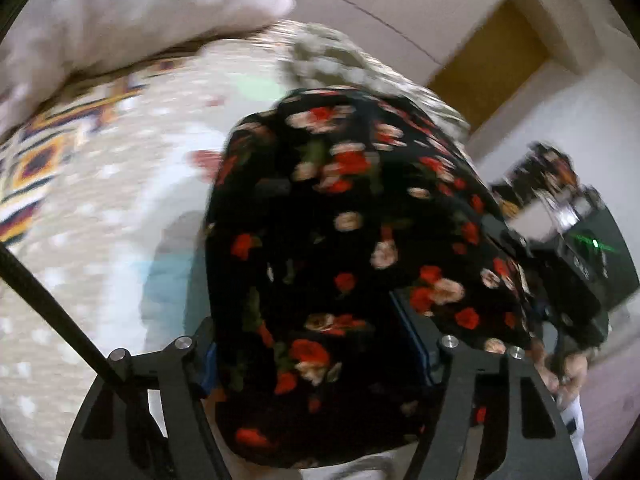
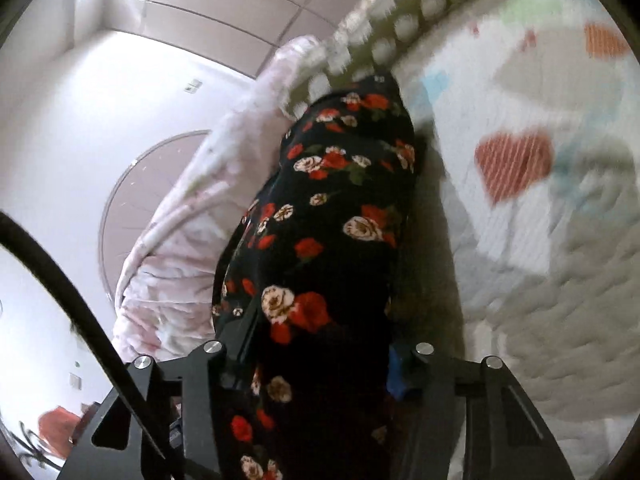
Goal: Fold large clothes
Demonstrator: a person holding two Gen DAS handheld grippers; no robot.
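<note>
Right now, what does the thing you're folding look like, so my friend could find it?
Look on the bed with the pale quilt. The black garment lies bunched beside a pinkish-white pillow. It is the only dark thing there, covered in red and cream roses.

Your two wrist cameras look along the fingers, very close to the same flowered cloth (image 1: 340,240) (image 2: 332,208) on the bed (image 2: 540,240).

Pale pillow (image 1: 132,8) lies on patterned bedspread (image 1: 100,208).
</note>
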